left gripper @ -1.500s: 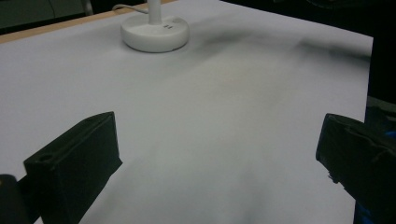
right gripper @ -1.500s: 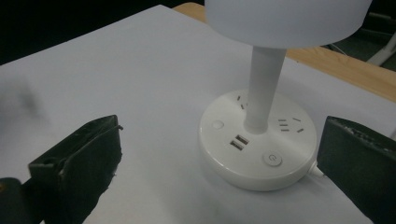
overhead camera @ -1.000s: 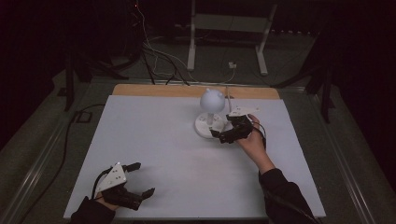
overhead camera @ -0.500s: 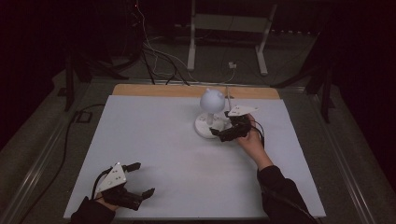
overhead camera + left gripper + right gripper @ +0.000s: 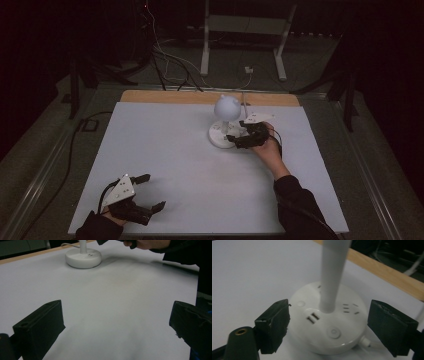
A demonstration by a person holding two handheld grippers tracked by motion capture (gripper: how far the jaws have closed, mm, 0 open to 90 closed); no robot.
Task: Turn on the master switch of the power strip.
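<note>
Your right tool (image 5: 328,327) sits spread wide around the lamp base (image 5: 329,327), probably to hit a button; left tool (image 5: 145,192) idles open.

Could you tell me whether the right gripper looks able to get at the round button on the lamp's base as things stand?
Probably yes. The right gripper hangs open right at the lamp base, its jaws to either side, and the round button lies bare on top, nearest the gripper. Only the stem rises behind it.
</note>
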